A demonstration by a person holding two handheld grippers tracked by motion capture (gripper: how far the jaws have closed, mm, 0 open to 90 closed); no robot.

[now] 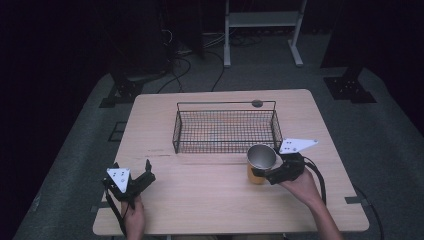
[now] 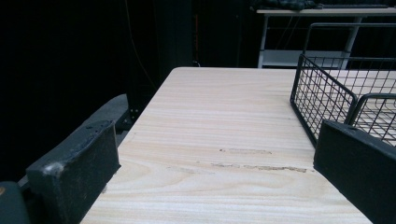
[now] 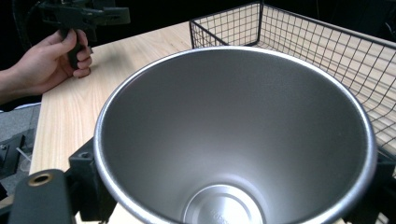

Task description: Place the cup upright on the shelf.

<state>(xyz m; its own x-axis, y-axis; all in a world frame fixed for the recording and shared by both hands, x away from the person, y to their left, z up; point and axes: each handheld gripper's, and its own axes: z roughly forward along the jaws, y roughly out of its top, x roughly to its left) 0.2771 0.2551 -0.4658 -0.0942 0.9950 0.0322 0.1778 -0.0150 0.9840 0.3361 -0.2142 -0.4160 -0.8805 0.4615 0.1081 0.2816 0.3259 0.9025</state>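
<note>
A steel cup (image 1: 261,156) with an orange outside stands upright just in front of the black wire basket (image 1: 225,145), near its right front corner. My right gripper (image 1: 261,174) is shut on the cup, one jaw on each side of its wall. In the right gripper view I look down into the cup's bare, shiny inside (image 3: 233,135), with the basket (image 3: 317,51) right behind it. I cannot tell whether the cup rests on the table. My left gripper (image 1: 134,170) is at the table's front left, open and holding nothing (image 2: 217,177).
The light wooden table (image 1: 200,195) has free room between the two grippers and left of the basket (image 2: 322,93). The basket holds nothing. A small dark disc (image 1: 257,103) lies behind it. Beyond the table are cables and a white stand (image 1: 262,20).
</note>
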